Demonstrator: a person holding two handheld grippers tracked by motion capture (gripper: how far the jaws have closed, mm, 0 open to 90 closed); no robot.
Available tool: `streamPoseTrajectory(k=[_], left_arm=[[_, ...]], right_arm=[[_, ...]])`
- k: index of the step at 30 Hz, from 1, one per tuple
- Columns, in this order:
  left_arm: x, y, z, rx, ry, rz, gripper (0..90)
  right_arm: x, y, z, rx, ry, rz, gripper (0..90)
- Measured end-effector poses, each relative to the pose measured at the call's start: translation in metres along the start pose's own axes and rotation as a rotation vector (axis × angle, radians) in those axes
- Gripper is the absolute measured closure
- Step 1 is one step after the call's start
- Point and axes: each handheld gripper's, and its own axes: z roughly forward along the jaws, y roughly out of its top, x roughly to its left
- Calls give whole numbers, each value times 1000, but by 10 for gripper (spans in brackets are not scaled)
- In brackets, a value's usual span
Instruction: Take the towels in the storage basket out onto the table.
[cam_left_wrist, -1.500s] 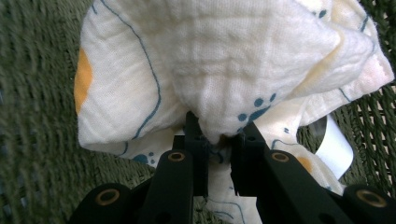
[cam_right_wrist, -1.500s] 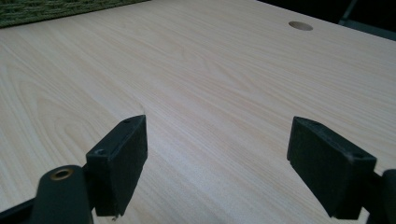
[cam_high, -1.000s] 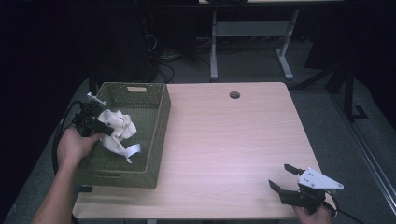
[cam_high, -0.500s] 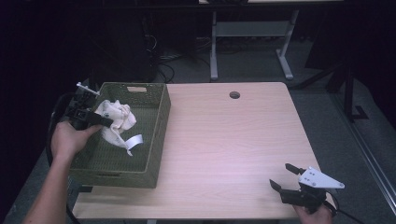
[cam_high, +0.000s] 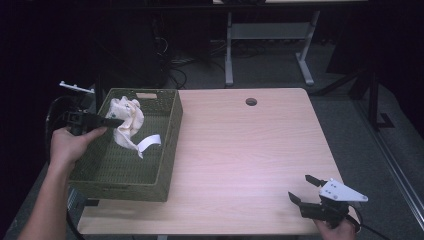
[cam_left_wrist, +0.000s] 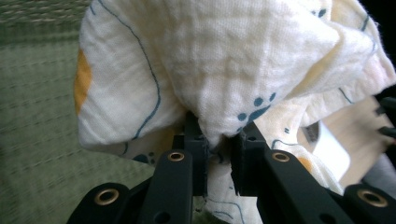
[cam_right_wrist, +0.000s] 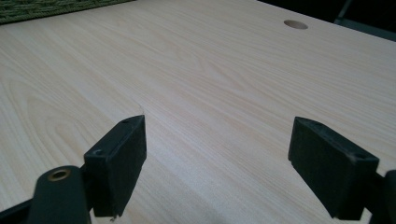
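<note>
Over the green basket (cam_high: 165, 145) at the desk's (cam_high: 250, 160) left edge, the left hand-held gripper (cam_high: 111, 121) pinches a cream patterned cloth (cam_high: 127, 120) hanging inside it, while the right hand-held gripper (cam_high: 306, 188) sits spread wide near the front right corner.

Lit table (cam_high: 250, 150) amid dark surroundings; the left gripper view's background blurs.

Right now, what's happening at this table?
A person's left tongs are shut on a cream printed cloth, holding it above the green woven basket at the table's left edge, one end hanging inside. The right tongs are open and empty, low over the table's near right corner.
</note>
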Motion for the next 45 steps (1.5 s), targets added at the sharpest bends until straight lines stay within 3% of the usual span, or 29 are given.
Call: streamPoseTrajectory(k=[6,9,11,12,20,29,36,45], left_arm=[[-1,-2,9,-40,-100,-15,782],[-4,0,14,-40,-124,-12,783],[-9,1,19,-32,-152,4,783],[-13,3,23,-27,-186,16,783],[-35,8,43,-13,-271,53,782],[-67,12,74,30,-310,133,781],[-103,16,107,64,-362,180,781],[-138,19,146,125,-351,229,781]], right_arm=[[0,0,0,-1,-1,-1,188],[0,0,0,-1,0,-1,187],[0,0,0,-1,-1,-1,188],[0,0,0,-1,-1,-1,187],[-1,0,-1,-10,-6,-11,185],[-2,0,-2,-10,-5,-2,181],[-2,0,-3,-14,-9,1,181],[-3,0,-5,-25,-8,3,181]])
